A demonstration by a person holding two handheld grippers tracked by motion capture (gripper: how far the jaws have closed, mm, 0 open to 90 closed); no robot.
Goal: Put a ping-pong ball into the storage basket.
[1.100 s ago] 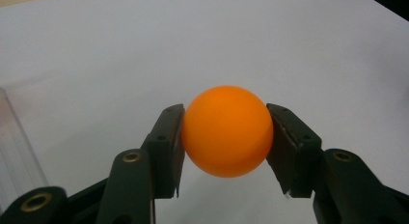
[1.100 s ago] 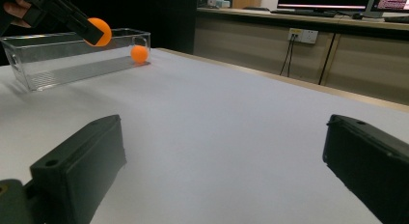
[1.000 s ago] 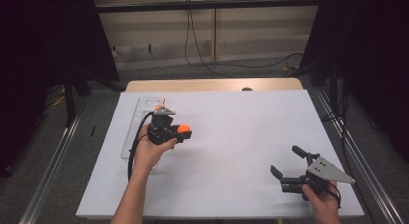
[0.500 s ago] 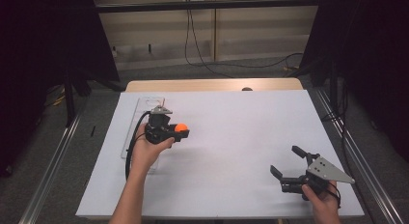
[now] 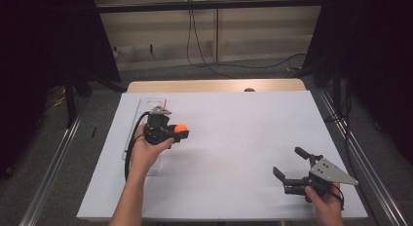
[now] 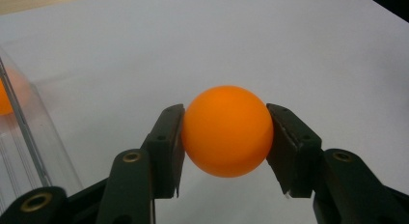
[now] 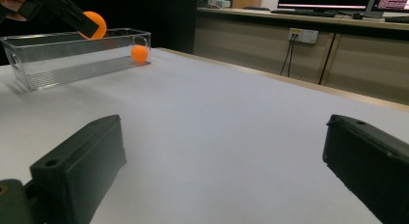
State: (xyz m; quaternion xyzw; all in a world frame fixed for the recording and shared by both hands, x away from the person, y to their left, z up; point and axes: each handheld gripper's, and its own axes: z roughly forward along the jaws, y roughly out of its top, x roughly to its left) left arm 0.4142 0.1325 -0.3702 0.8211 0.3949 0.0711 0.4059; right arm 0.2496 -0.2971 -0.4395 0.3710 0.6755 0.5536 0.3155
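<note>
High view is showing the left gripper (image 5: 181, 132) pinching an orange ball (image 5: 180, 129) just right of the clear box (image 5: 146, 103), while the right gripper (image 5: 291, 163) is resting spread wide at the near right.

The high view looks forward and down over the whole white surface (image 5: 234, 138). The left gripper view sits close behind its jaws, facing an orange ball (image 6: 226, 131). The right gripper view looks low across the surface toward the clear box (image 7: 72, 57), and all three views show that ball.
</note>
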